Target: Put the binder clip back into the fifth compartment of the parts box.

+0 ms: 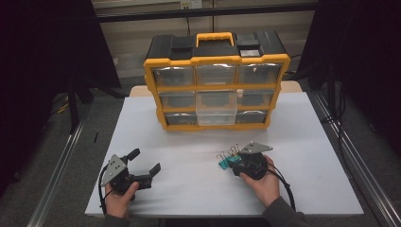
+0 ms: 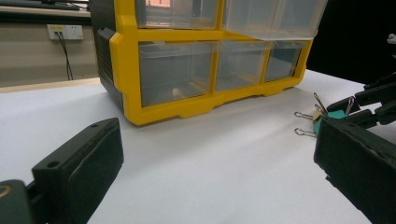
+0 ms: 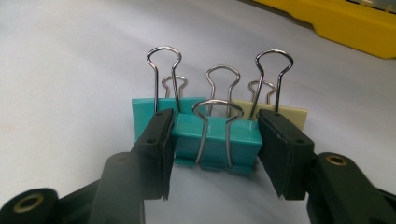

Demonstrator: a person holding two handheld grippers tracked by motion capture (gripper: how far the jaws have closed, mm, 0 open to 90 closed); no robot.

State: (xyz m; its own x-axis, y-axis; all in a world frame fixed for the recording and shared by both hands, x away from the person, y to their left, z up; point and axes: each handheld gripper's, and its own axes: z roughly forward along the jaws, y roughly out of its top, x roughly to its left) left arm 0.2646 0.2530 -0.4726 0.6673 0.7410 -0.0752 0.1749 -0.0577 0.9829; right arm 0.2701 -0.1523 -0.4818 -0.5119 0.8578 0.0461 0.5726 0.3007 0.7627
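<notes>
on the white table (image 1: 198,189) a person holds a gripper in each hand. the right gripper (image 1: 235,163) sits low near the front right of the table, its grey plate on top, pointing left at a small cluster of binder clips (image 1: 228,160). in the right gripper view the two black jaws have closed in on the nearest teal clip (image 3: 215,142), one pad pressed to each end of its body, so the claw has hold of it at about the clip's own width. the clip rests on the table with its wire handles folded up. just behind it, touching or nearly so, stand another teal clip (image 3: 152,108) on the left and a cream clip (image 3: 289,114) on the right, their wire loops upright.

the left gripper (image 1: 144,166) rests at the front left of the table, well apart from the clips, held in the left hand (image 1: 119,198). its jaws stand wide open with nothing between them; in the left gripper view bare table lies between the two pads.

at the back of the table stands a yellow and black organiser (image 1: 216,80) with three rows of clear drawers and a yellow handle on top. the middle drawer (image 1: 216,108) is pulled out toward the person, well apart from the clips.
</notes>
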